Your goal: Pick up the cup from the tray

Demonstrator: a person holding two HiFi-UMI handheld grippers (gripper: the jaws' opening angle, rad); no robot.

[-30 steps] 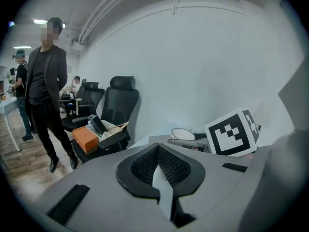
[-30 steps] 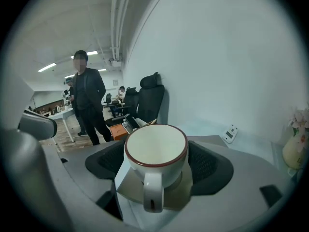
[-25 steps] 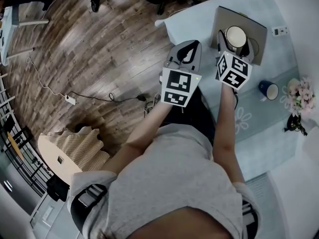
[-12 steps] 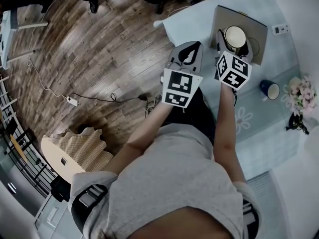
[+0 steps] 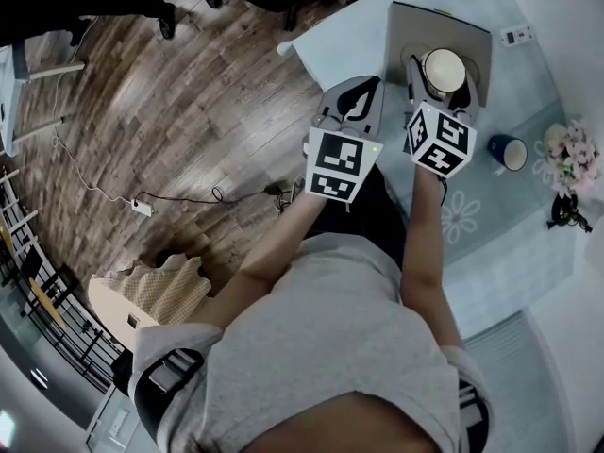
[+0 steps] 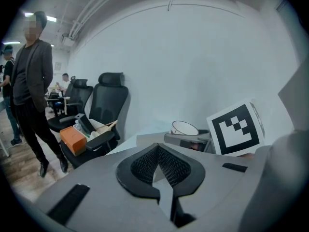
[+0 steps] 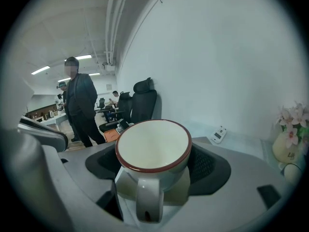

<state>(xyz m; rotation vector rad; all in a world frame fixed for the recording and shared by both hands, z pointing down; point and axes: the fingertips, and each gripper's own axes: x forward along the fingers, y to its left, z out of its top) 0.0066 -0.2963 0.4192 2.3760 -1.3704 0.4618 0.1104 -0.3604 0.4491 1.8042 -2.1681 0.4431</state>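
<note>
R gripper (image 7: 154,162): pads (image 7: 211,166) pinch the cup (image 7: 152,146), one on each side wall, no gap showing. Cup is white w/ a dark red rim, upright, mouth up, inside looks empty, handle turned back toward the gripper body. From the head view the cup sits btw the two fingers, directly over the brown tray (image 5: 406,28); can't tell if its base rests on the tray or is clear of it.

L gripper (image 6: 158,153): pads pressed together, tips meeting in a point, nothing btw them. It hangs just left of the R gripper's fingers, near the table (image 5: 351,38) edge, not touching cup or tray.

Beyond the R fingertips: rest of tray, then a small white remote (image 5: 517,36) on the light-blue tablecloth. To the right of the R fingers, well apart: a blue mug (image 5: 510,152), and further right a pink flower bunch (image 5: 569,168).

Left of the L fingers: wood floor (image 5: 189,111). Far beyond the fingertips in both gripper views: a black office chair (image 7: 142,103) and a standing person in dark clothes (image 7: 82,105); an orange box (image 6: 73,140) lies on a chair seat.
</note>
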